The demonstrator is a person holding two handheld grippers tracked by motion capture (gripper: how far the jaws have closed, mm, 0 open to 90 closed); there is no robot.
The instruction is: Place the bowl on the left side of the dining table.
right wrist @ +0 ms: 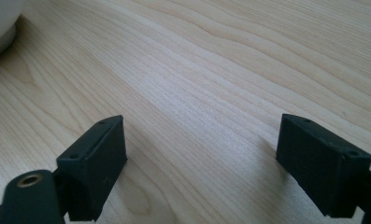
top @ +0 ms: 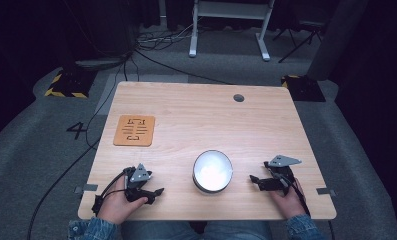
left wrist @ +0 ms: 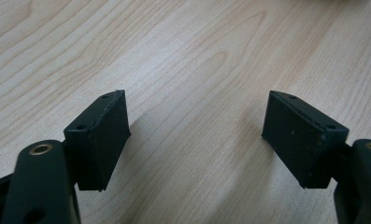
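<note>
A light wooden table [top: 201, 115] stands on a grey carpet floor in a dark room. On its left part lies an orange mat [top: 134, 130] with a cut pattern. Near the front edge, the left gripper [top: 156, 192] rests in the person's hand; its jaws are spread wide with bare wood between them. The white bowl [top: 212, 171] sits in the middle, between both grippers; it looks empty, perhaps. The right gripper [top: 254, 181] has spread jaws too, pointing toward the bowl.

Both claws [top: 156, 192] [top: 254, 181] wide apart, empty.
</note>
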